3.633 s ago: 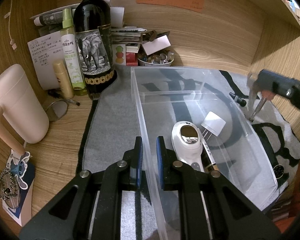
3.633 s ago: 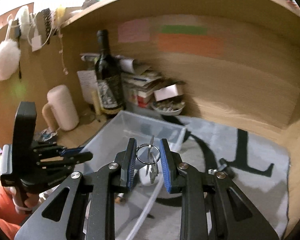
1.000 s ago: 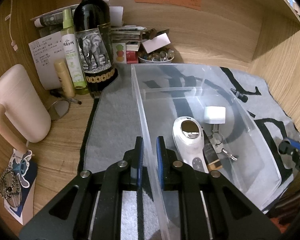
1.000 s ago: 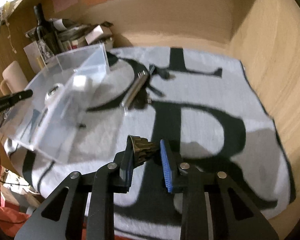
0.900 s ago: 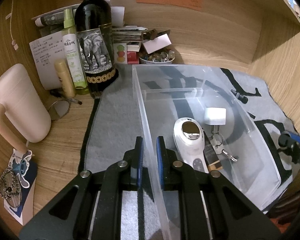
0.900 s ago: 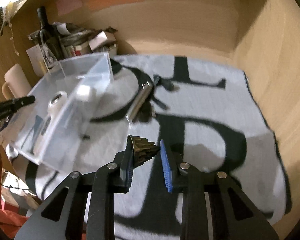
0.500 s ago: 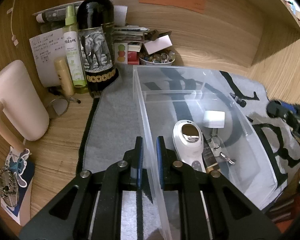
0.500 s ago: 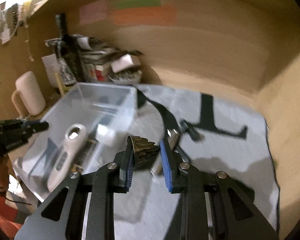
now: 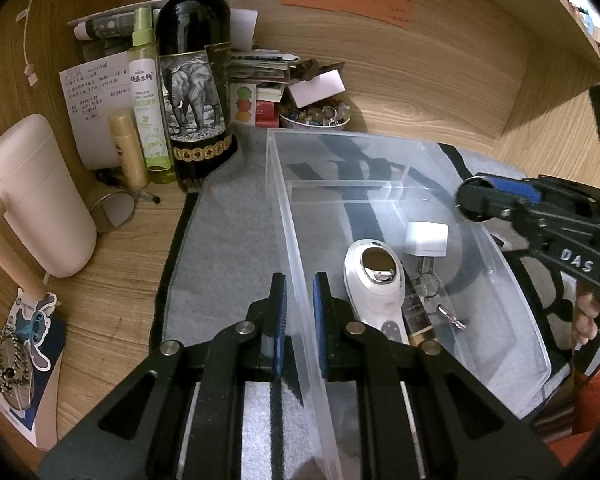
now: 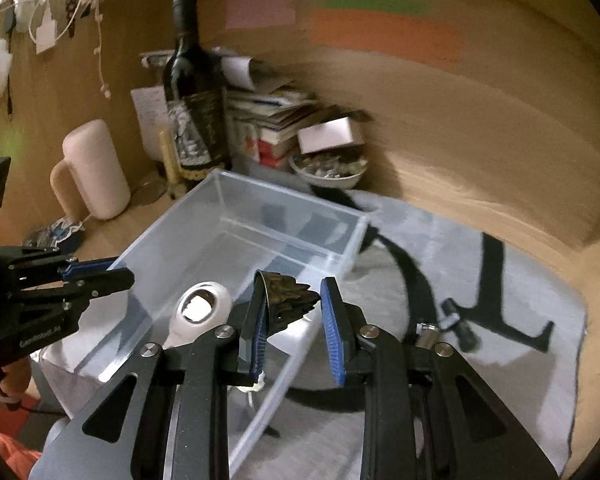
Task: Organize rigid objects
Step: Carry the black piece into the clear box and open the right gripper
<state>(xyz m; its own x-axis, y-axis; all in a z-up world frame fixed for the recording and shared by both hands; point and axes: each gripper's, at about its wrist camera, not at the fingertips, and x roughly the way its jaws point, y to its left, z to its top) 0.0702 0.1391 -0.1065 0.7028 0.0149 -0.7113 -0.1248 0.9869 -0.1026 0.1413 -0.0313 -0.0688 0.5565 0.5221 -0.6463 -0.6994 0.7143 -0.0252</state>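
So it's a wooden tabletop (image 9: 112, 320) tucked in a wood-walled nook, with a grey mat (image 9: 228, 240) with big black letters spread over it. The clear plastic bin (image 9: 512, 320) sits on the mat, and everything else kind of lines up around it: wine bottle (image 9: 196, 92) with an elephant label behind its far left corner, a pink mug (image 9: 36, 196) way off to the left, and a little bowl of trinkets (image 9: 314, 114) right behind the far wall.

Inside the bin, toward the near end: a white handheld device (image 9: 374, 280), a white charger block (image 9: 426, 238) and a key ring (image 9: 430, 284) just beside it.

Left gripper (image 9: 298, 312) is nearly closed, clamped on the bin's left wall, one pad each side. Right gripper (image 10: 294, 314) is narrow too and has a dark jagged clip-looking thing (image 10: 288, 298) pinched between its pads, hovering over the bin's right rim.

Can't really tell what that dark thing is, it's blurry. On the mat right of the bin there's a small dark cylinder thing (image 10: 458, 326), also hard to make out. The bin's near end is hidden behind the gripper arms.
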